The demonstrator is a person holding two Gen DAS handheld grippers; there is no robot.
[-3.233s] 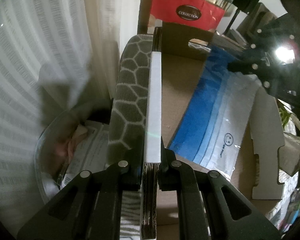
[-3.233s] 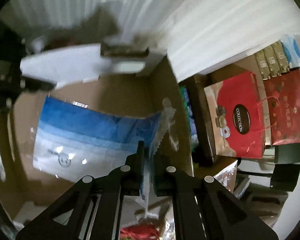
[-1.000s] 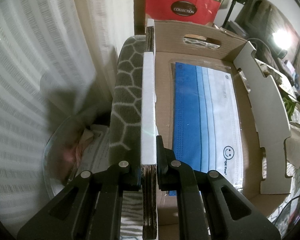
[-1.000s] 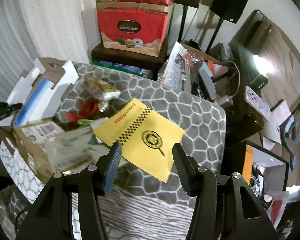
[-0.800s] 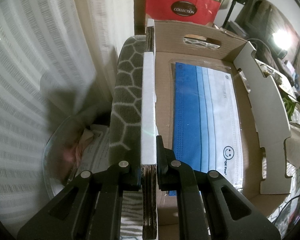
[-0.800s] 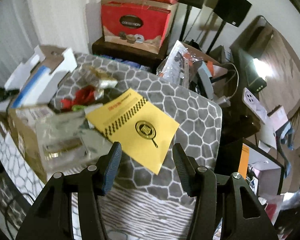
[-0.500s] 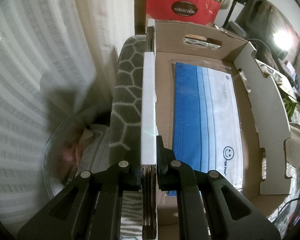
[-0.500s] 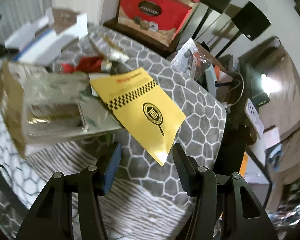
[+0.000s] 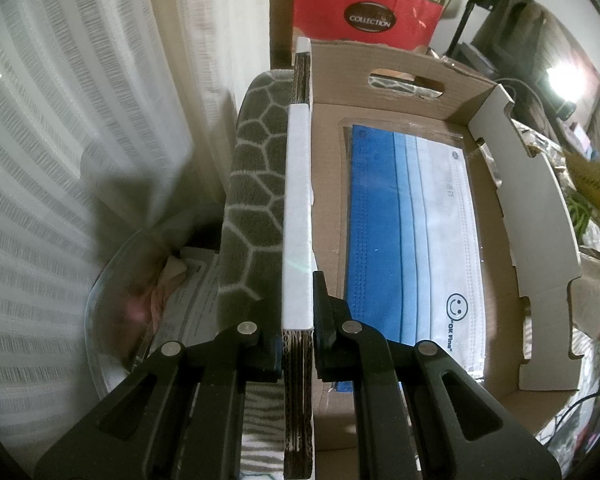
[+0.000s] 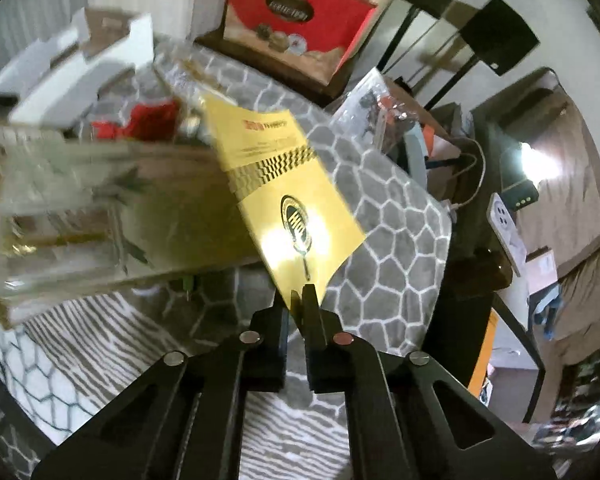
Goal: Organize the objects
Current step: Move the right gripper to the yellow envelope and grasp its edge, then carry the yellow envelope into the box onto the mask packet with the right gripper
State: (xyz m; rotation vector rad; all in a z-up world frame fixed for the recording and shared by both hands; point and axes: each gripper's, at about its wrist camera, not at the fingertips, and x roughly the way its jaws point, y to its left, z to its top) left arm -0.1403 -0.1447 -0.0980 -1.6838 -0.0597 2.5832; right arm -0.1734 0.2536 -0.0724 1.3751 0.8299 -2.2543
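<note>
My left gripper is shut on the left wall of an open cardboard box. A clear bag of blue and white face masks lies flat on the box floor. My right gripper is shut on the near corner of a yellow packet with a black checker band and round logo. The packet lies tilted over the grey hexagon blanket. The cardboard box shows blurred at the upper left of the right wrist view.
A clear plastic package lies left of the yellow packet, with red items behind it. A red gift bag stands at the back. A glass bowl with papers sits left of the box. Cluttered furniture is at the right.
My right gripper swung away from the box, came down to the yellow packet and shut on its corner. My left gripper keeps holding the box wall, unmoved.
</note>
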